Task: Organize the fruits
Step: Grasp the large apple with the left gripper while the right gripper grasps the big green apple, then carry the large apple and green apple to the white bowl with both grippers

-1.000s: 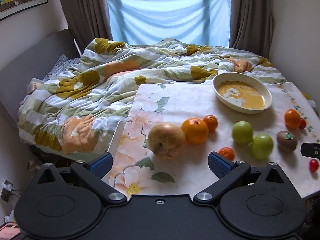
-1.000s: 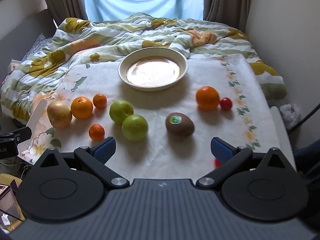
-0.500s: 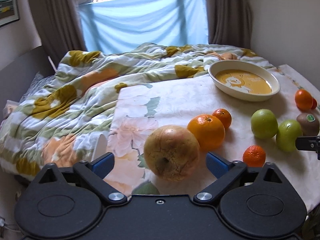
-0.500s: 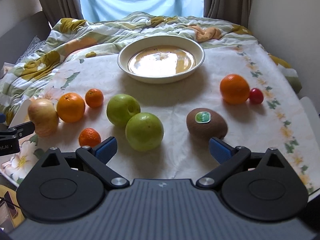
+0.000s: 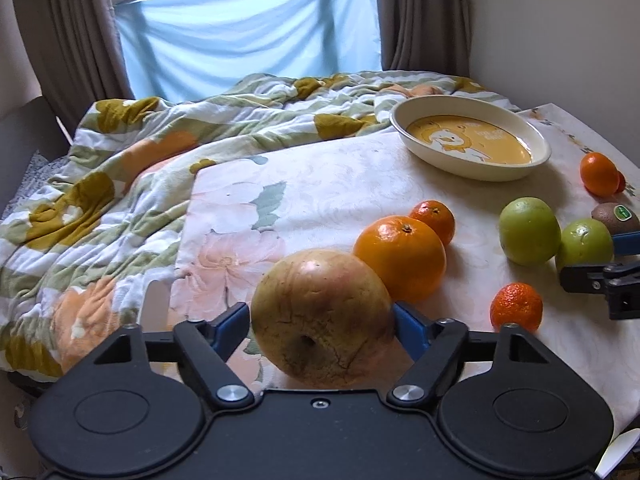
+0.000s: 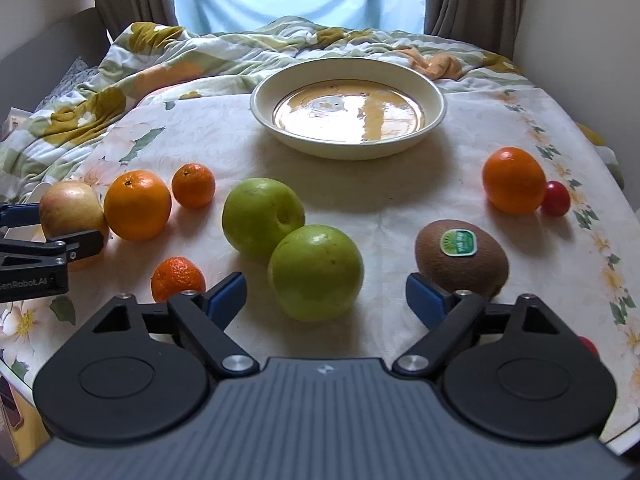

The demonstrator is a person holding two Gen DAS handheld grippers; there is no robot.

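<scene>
Left gripper (image 5: 322, 320) jaws just closing, pads at yellow apple (image 5: 322, 312) flanks, contact unclear. Right gripper (image 6: 326, 294) wide, just narrowing, green apple (image 6: 316, 272) between, untouched. Center pads, squeeze gently.

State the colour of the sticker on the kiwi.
Green with a white border, on the kiwi; clearest in the right wrist view.

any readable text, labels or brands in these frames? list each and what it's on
"...enRobot.AI": side of the left gripper body, cut off by the frame edge in the right wrist view.
Kiwi sticker: green label, print too small to read.
Bowl: faint lettering beside the duck picture, too blurred to read.
Nothing else legible.
</scene>
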